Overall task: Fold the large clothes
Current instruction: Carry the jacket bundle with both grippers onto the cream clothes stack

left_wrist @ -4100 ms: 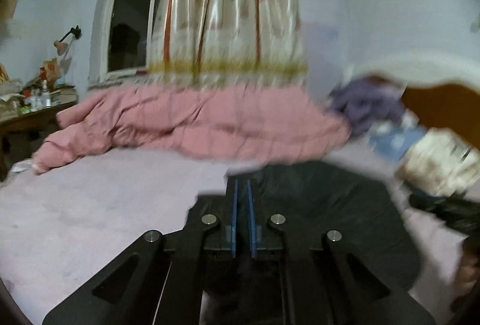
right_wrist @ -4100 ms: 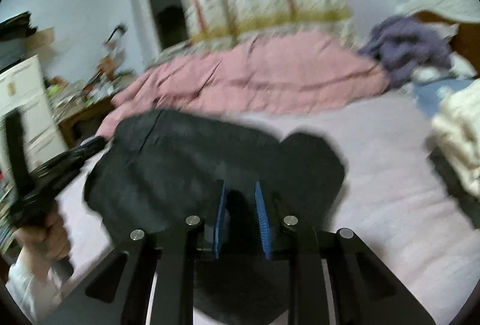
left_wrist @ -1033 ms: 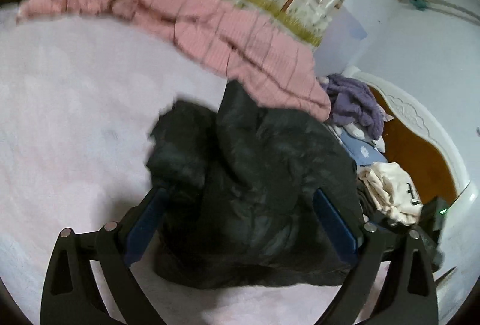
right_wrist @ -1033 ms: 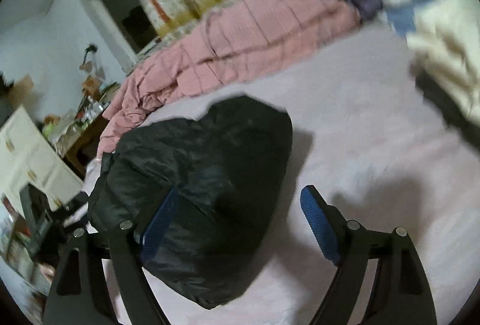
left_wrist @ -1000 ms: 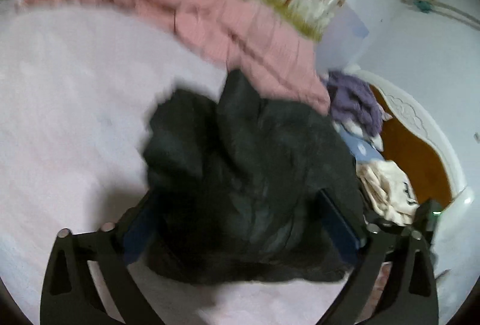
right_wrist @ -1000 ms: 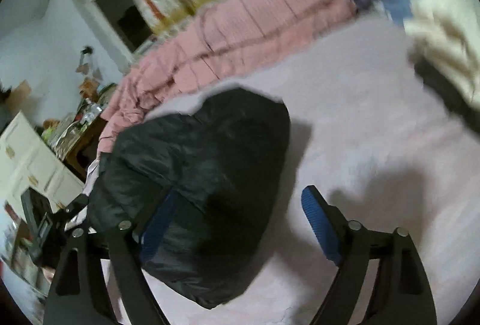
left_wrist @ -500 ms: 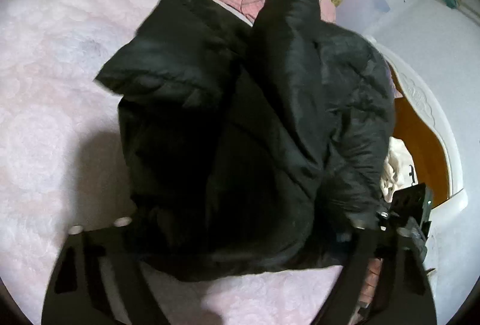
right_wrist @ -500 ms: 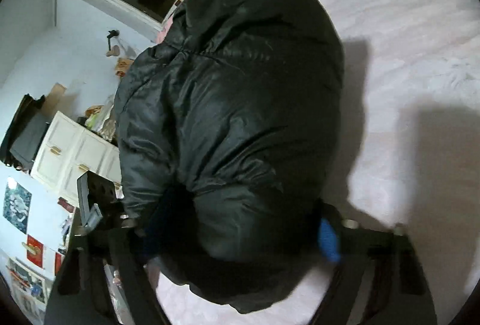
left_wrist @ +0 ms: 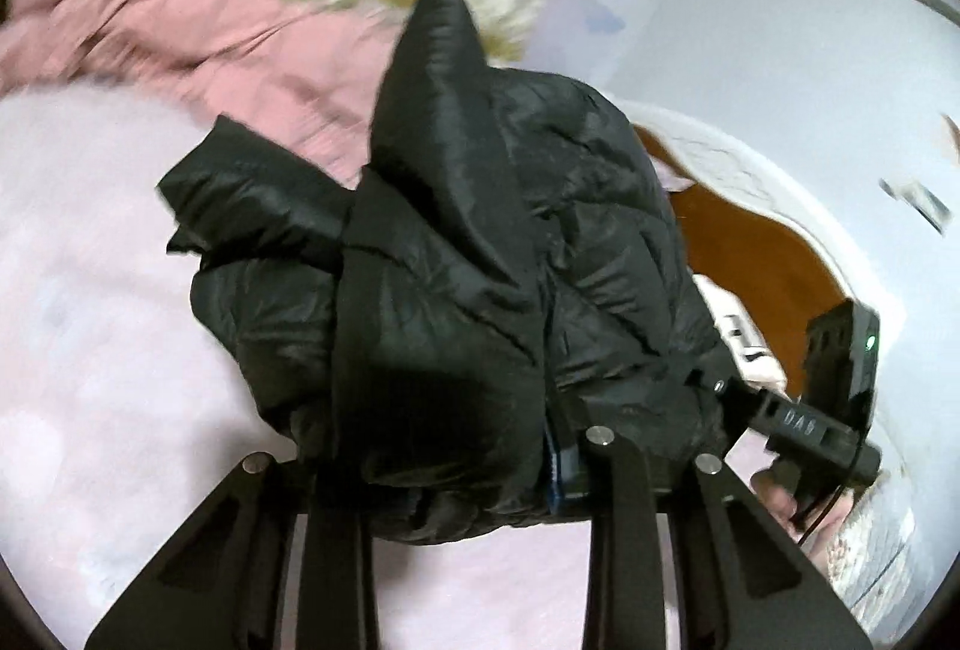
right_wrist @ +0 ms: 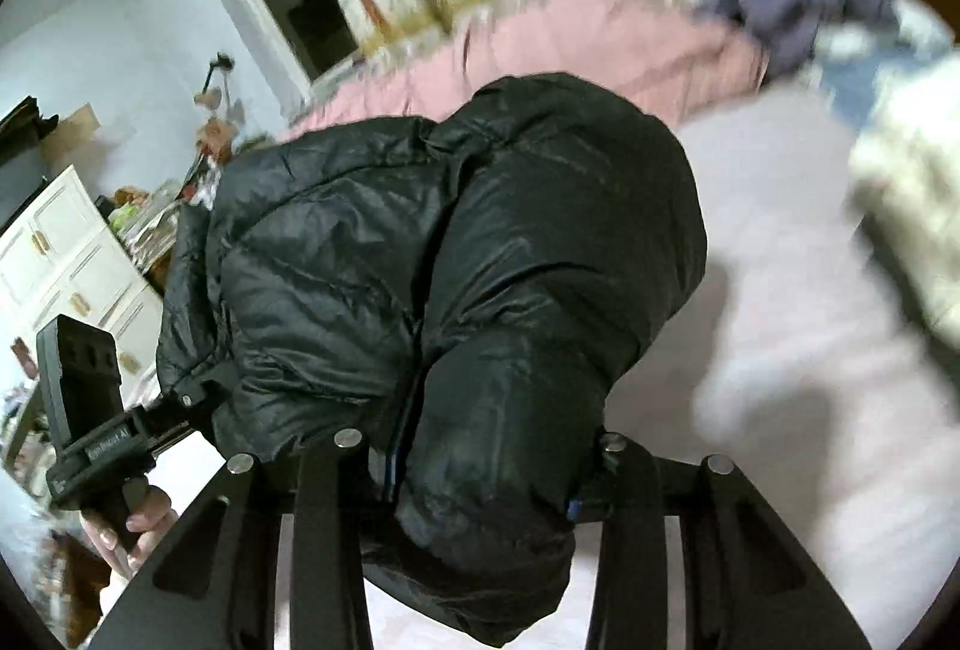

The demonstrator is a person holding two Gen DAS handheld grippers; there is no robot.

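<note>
One black puffer jacket, two claws — left claw, right claw — both closing on it.

Both wrist cameras are looking forward and slightly downward, very near the bundled black puffer jacket, from opposite ends; both are sharing it.

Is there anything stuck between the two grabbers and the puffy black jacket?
No, nothing visible. The puffy black jacket already sits bunched between the jaws of the left gripper and the right gripper, and both are closing on it. Only jacket fabric fills each gap, above the pale pink bedspread.
</note>
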